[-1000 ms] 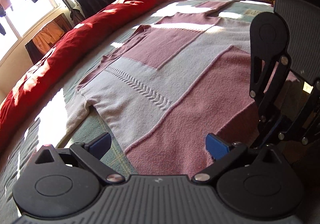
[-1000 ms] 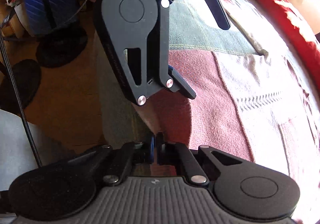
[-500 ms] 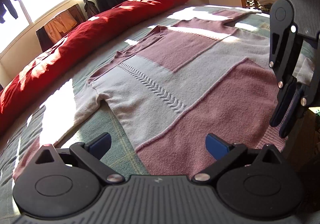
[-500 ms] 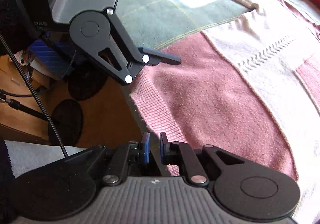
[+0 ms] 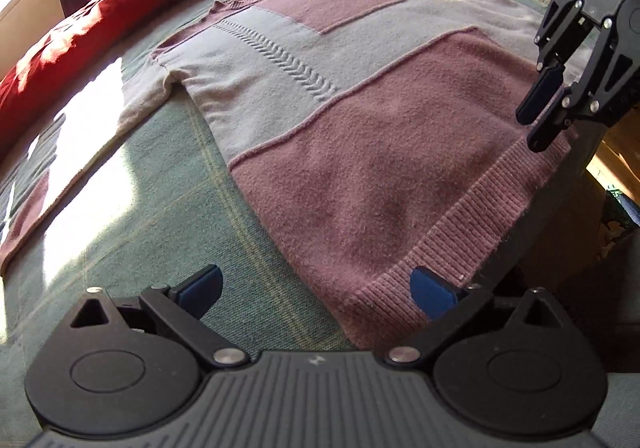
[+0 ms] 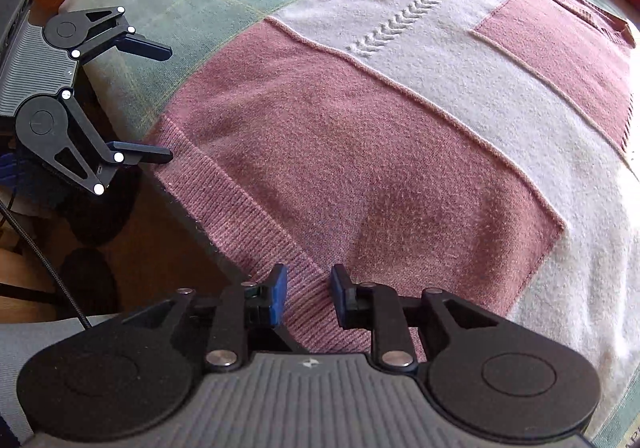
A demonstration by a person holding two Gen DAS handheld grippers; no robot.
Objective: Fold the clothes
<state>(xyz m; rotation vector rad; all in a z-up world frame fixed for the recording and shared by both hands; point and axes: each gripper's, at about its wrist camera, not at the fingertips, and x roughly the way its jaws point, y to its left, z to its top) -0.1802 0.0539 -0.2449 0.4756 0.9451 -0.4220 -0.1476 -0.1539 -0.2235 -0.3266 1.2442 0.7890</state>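
A pink and pale grey patchwork sweater [image 5: 360, 120] is spread flat, front up, on a bed covered by a green checked blanket [image 5: 168, 208], with its ribbed hem [image 6: 240, 216] lying along the near edge of the bed and its neckline toward a red bolster [image 5: 100, 8] at the far side. One sleeve is stretched out over the blanket away from the body. The left tool [image 5: 316, 290] is held above the hem's corner on its own side, with its blue pads [image 5: 430, 290] set wide apart; the corner of the hem is seen between them, but no pad is pressed on it. The right tool [image 6: 306, 298] is poised over the hem near the opposite corner, pointing steeply down; its jaws are opening, a narrow gap is seen between the pads [image 6: 278, 296], and a strip of ribbed knit is framed in that gap without being pinched. In the left wrist view the right tool [image 5: 538, 120] is seen just above the far end of the hem. A wooden floor [image 6: 132, 260] is visible below the bed's edge
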